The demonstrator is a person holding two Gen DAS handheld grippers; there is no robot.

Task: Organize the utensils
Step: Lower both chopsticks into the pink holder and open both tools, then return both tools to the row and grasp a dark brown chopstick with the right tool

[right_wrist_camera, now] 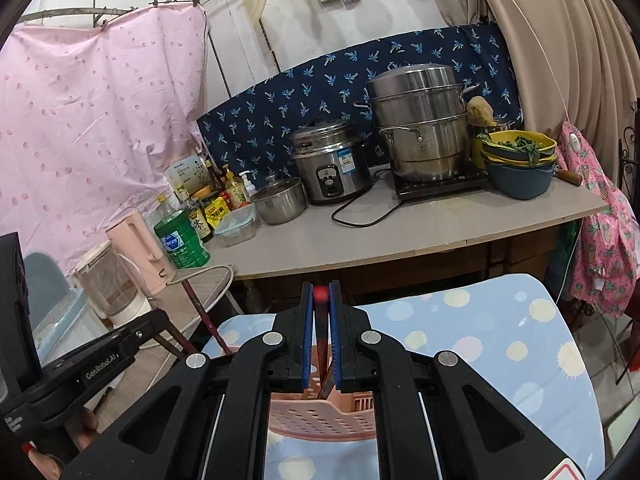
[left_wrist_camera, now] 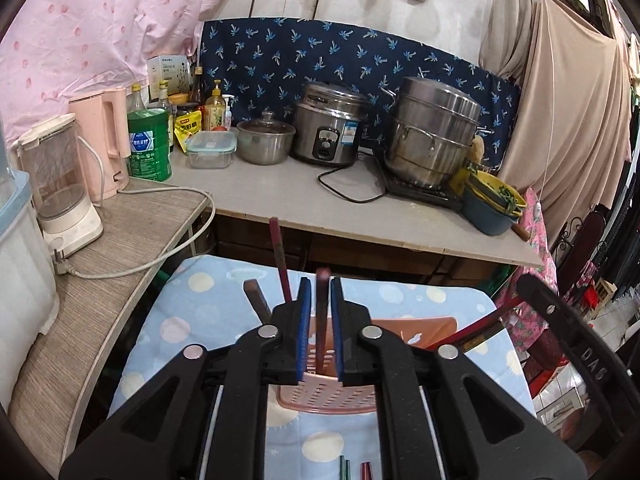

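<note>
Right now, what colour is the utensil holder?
Pale pink, perforated holder; clearest in the left wrist view.

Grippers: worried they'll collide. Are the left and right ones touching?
Apart. The left wrist view shows floor between the left gripper and the right gripper.

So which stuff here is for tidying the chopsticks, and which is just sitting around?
For the job:
pink holder
red chopstick in left gripper
red chopstick in right gripper

Just sitting around:
rice cooker
steamer pot
pink kettle
green bottle
</note>
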